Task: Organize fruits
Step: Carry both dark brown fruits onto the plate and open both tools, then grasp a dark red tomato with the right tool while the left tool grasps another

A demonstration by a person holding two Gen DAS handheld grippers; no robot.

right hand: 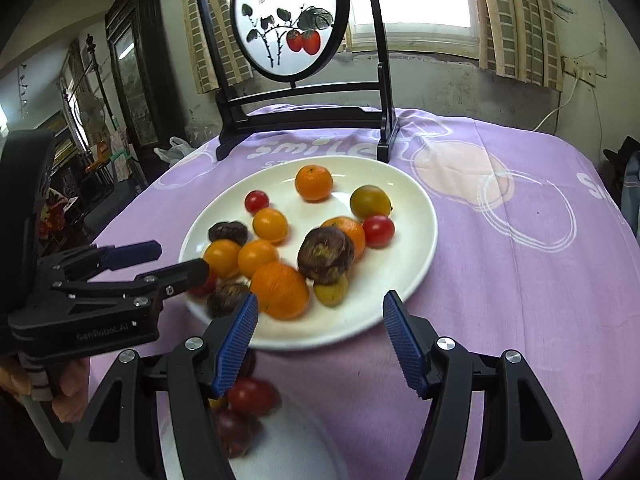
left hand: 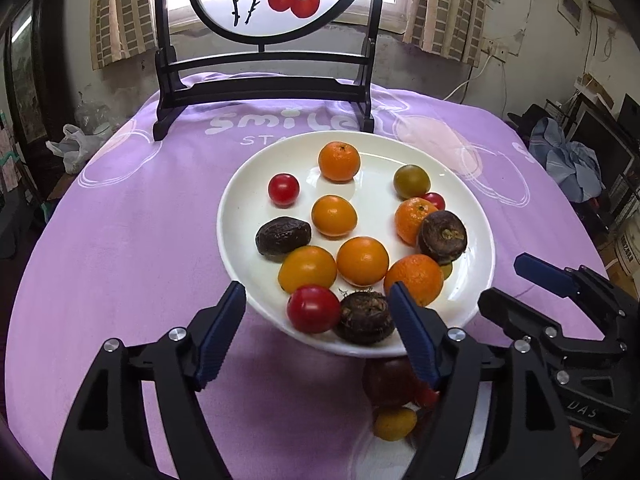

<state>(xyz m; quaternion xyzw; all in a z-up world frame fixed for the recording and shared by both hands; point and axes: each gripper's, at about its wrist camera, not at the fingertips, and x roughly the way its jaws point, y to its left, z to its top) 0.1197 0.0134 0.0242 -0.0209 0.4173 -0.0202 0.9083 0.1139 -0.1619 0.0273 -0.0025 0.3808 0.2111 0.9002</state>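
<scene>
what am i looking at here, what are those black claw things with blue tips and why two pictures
They are two hand-held grippers, each carrying its own camera looking along its fingers. One picture is from the left gripper, the other from the right gripper. Both are open and hold nothing. On the purple tablecloth sits a white plate of oranges, tomatoes and dark brown fruits. A second plate nearer the cameras holds a few blurred fruits. Behind stands a painted round screen.
</scene>
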